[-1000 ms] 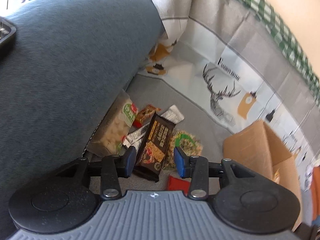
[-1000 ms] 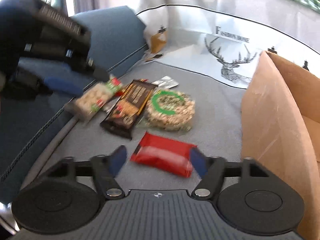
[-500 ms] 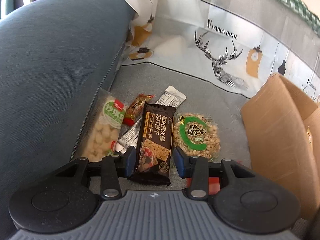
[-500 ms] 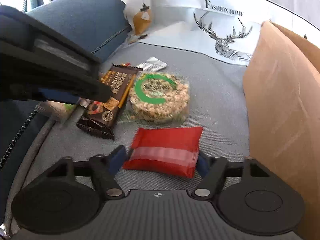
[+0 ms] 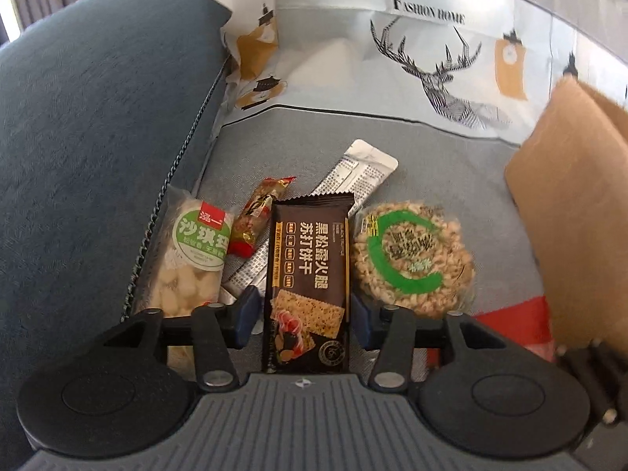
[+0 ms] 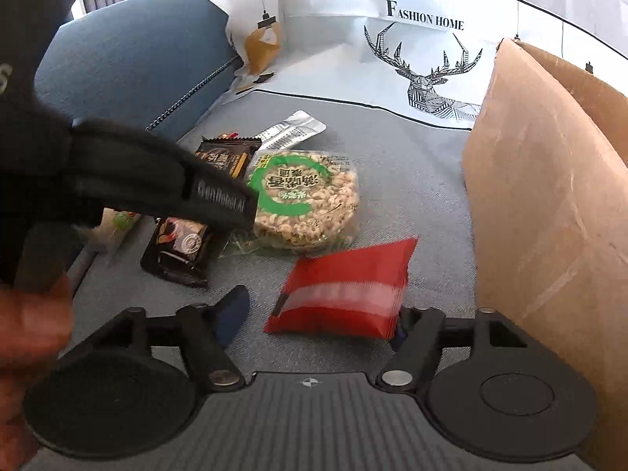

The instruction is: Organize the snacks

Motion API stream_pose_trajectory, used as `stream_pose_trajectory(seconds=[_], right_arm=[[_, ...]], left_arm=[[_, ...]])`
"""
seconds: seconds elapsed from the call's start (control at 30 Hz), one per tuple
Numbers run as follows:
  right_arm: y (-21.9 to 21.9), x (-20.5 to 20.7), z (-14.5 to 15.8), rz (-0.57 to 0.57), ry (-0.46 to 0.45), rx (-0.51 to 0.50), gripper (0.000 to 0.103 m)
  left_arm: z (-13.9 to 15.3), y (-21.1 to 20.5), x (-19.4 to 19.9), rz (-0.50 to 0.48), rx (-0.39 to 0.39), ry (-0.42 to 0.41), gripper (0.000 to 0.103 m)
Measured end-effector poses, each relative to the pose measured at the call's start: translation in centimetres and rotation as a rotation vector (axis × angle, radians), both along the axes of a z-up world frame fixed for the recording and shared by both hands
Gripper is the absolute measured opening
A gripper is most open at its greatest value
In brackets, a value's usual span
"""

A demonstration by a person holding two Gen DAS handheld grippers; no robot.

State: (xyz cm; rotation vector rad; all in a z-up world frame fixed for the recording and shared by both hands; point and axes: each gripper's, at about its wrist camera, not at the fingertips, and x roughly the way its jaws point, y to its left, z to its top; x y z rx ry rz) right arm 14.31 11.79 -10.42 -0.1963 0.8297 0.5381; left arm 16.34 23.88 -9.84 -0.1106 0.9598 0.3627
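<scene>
Blue-grey fabric sofa cushion (image 5: 86, 125) fills the left side of the left wrist view, upper left in the right wrist view. Grey fabric sofa seat (image 5: 451, 165) carries all the snacks; white printed cloth with deer drawing and "FASHION HOME" text (image 5: 431, 39) runs across the top of both views.

Brown cardboard box (image 6: 549, 204) stands on the right edge of both frames, flap up.

Left gripper (image 5: 304, 312): fingers apart, blue pads either side of the dark brown rectangular cracker packet (image 5: 308, 274), small gaps visible, not clamped. Packet lies lengthwise at centre frame, near end between the fingers.

Right gripper (image 6: 314, 322): fingers apart, red foil pouch with white stripe (image 6: 345, 290) at lower centre between them. Right pad looks touching or just beside the pouch's edge, left pad clear of it. Pouch is motion-blurred.

Round puffed-grain cake in clear wrap with green ring label (image 5: 412, 259) lies right of the cracker packet, touching or just beside it. Clear bag of pale nuggets with green round label (image 5: 192, 259) lies at the left, against the cushion edge. Silver printed sachet (image 5: 361, 172) lies above centre, partly under the cracker packet. Small red-and-gold wrapped candy bar (image 5: 259, 216) sits between the nugget bag and the cracker packet.
</scene>
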Motion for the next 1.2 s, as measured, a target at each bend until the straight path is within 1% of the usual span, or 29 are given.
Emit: stream_pose_trajectory(seconds=[0.03, 0.13, 0.2, 0.27, 0.3, 0.33, 0.37, 0.4, 0.43, 0.5, 0.63, 0.73, 0.87, 0.9, 0.97, 1.0, 1.03, 1.07, 1.1, 1.13, 1.2], right_arm=[[0.0, 0.1, -0.1, -0.002, 0.0, 0.001, 0.074], [0.1, 0.4, -0.4, -0.01, -0.002, 0.004, 0.075], [0.0, 0.4, -0.5, -0.009, -0.007, 0.006, 0.075], [-0.1, 0.3, -0.5, 0.002, -0.012, 0.011, 0.066], [-0.1, 0.2, -0.5, 0.015, -0.019, 0.013, 0.057], [-0.1, -0.1, -0.4, 0.034, -0.025, 0.014, 0.044], [-0.1, -0.4, -0.3, 0.058, -0.032, 0.013, 0.038], [0.0, -0.7, -0.3, 0.082, -0.039, 0.007, 0.027], [0.0, -1.0, -0.3, 0.107, -0.045, -0.002, 0.02], [-0.1, -1.9, -0.2, 0.152, -0.05, -0.013, 0.014], [-0.9, -3.8, 0.2, 0.231, -0.014, -0.007, 0.014], [-2.0, -5.4, 0.8, 0.258, 0.031, 0.013, 0.014], [-3.3, -7.1, 1.8, 0.269, 0.066, 0.072, 0.014], [-3.7, -7.2, 1.9, 0.273, 0.09, 0.093, 0.014], [-4.1, -7.3, 1.8, 0.295, 0.178, 0.129, 0.016], [-4.1, -7.3, 1.6, 0.3, 0.22, 0.134, 0.019], [-4.2, -7.4, 1.5, 0.3, 0.236, 0.127, 0.033], [-4.2, -7.5, 1.6, 0.293, 0.226, 0.109, 0.042], [-4.3, -7.6, 1.7, 0.284, 0.199, 0.088, 0.056], [-4.4, -7.8, 1.8, 0.279, 0.166, 0.066, 0.06], [-4.4, -7.9, 2.1, 0.285, 0.125, 0.044, 0.061]], left_arm=[[0.0, 0.0, -0.1, -0.002, 0.008, 0.002, 0.043], [0.1, 0.7, -0.5, 0.012, -0.018, 0.004, 0.043], [0.2, 0.9, -0.9, 0.019, -0.022, 0.008, 0.043], [0.5, 1.2, -1.4, 0.031, -0.036, 0.007, 0.043], [0.6, 1.4, -1.6, 0.039, -0.049, 0.007, 0.043], [0.7, 1.5, -1.9, 0.049, -0.064, 0.006, 0.043], [0.9, 1.6, -2.2, 0.061, -0.078, 0.006, 0.043], [1.1, 1.7, -2.6, 0.073, -0.097, 0.004, 0.043], [1.2, 1.8, -3.0, 0.083, -0.116, 0.003, 0.043], [1.5, 1.8, -3.7, 0.095, -0.149, 0.002, 0.043], [2.1, 1.9, -5.4, 0.116, -0.212, -0.011, 0.043], [2.8, 1.7, -6.8, 0.135, -0.267, -0.039, 0.043], [3.1, 1.0, -7.8, 0.129, -0.283, -0.027, 0.043], [3.1, 0.8, -7.9, 0.121, -0.281, -0.017, 0.043], [2.8, 0.7, -8.0, 0.111, -0.276, 0.015, 0.043], [2.6, 0.7, -7.9, 0.108, -0.274, 0.032, 0.043], [2.4, 0.8, -7.9, 0.111, -0.271, 0.047, 0.043], [2.2, 0.9, -7.8, 0.116, -0.271, 0.059, 0.043], [1.9, 1.1, -7.8, 0.122, -0.275, 0.067, 0.043], [1.8, 1.2, -7.8, 0.127, -0.277, 0.073, 0.043], [1.6, 1.4, -7.8, 0.133, -0.28, 0.08, 0.043]])
